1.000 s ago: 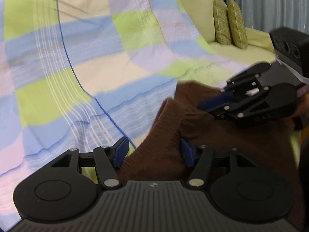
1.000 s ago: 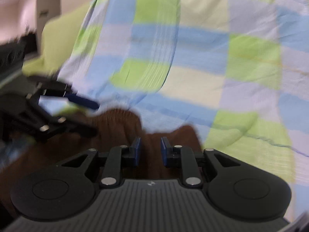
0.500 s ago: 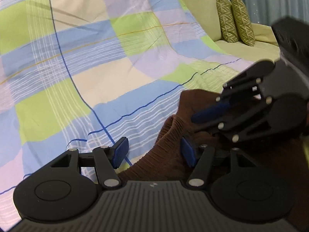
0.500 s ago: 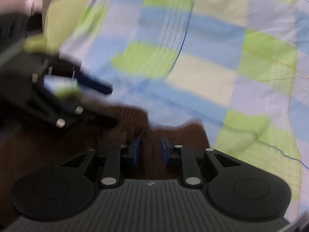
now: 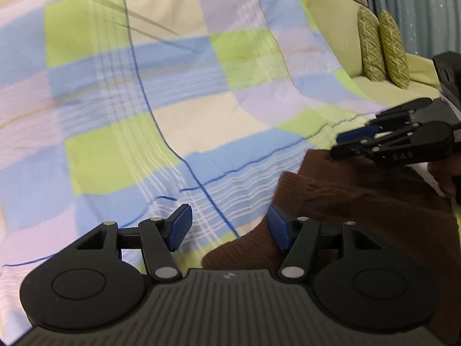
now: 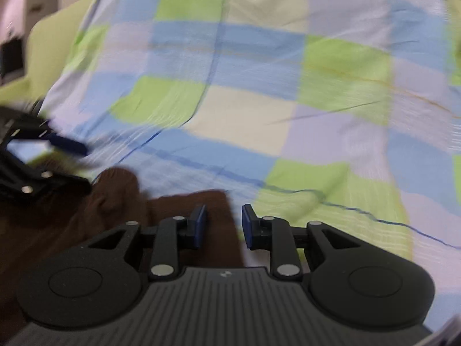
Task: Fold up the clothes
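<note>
One brown knit garment point(image 5: 360, 201) lies bunched on a checked sheet point(image 5: 173, 86) that covers a sofa point(image 5: 325, 14). The fabric is dark brown and finely ribbed, with a thick rolled edge, visible in the left wrist view, curving toward the sheet; it is crumpled rather than flat, and its full outline runs out of both views, so its type cannot be told. In the left wrist view it fills the lower right; in the right wrist view the garment point(image 6: 86, 216) fills the lower left.

Left tongs point(image 5: 229, 226): jaws spread wide, the right blue pad touching the garment's edge, the left pad over bare sheet, nothing pinched. In the right wrist view the left tongs point(image 6: 54, 155) appear blurred at the left edge, above the brown fabric.

Right tongs point(image 6: 224, 225): jaws parted by a narrow gap, with the garment's edge lying beneath and between the pads; no grip is evident. In the left wrist view the right tongs point(image 5: 343, 147) hover at the garment's far edge, seen side-on.

The sheet carries green, blue, lilac and cream squares crossed by thin blue lines. Two green patterned cushions point(image 5: 383, 46) stand upright side by side on the sofa seat, before a grey-blue curtain point(image 5: 417, 5).
</note>
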